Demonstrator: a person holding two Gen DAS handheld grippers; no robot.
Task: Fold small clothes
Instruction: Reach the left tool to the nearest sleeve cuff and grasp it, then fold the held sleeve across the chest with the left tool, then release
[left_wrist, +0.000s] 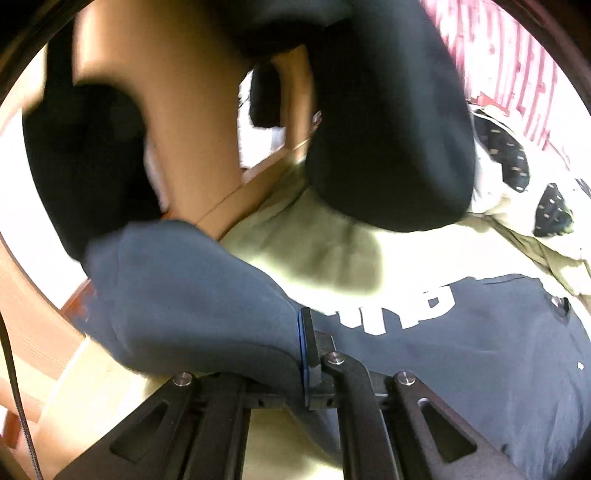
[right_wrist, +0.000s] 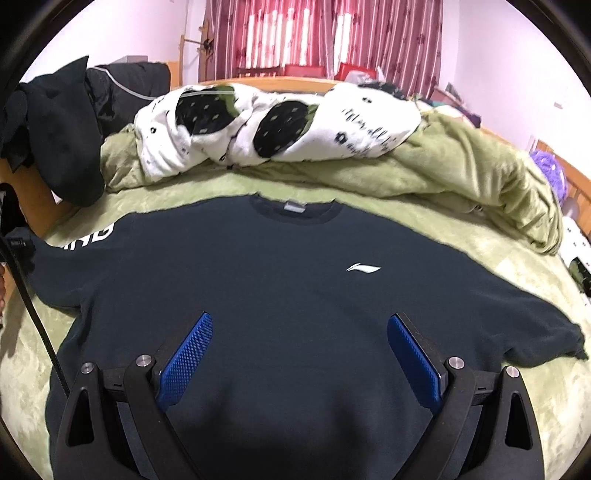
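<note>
A dark navy sweatshirt (right_wrist: 258, 295) lies face up on the green bed cover (right_wrist: 480, 236), collar at the far side, a white logo on the chest and white letters on its left sleeve. My right gripper (right_wrist: 299, 354) is open and empty, hovering over the shirt's lower body. My left gripper (left_wrist: 306, 332) is shut on the sweatshirt's left sleeve (left_wrist: 184, 288), which is lifted and bunched over the fingers. The shirt body shows to the right in the left wrist view (left_wrist: 480, 350).
A white and black patterned blanket (right_wrist: 280, 122) and a rumpled green quilt (right_wrist: 480, 173) lie at the far side of the bed. Dark clothes (right_wrist: 62, 140) hang at the left over the wooden bed frame (left_wrist: 236, 199). Red curtains (right_wrist: 325, 33) hang behind.
</note>
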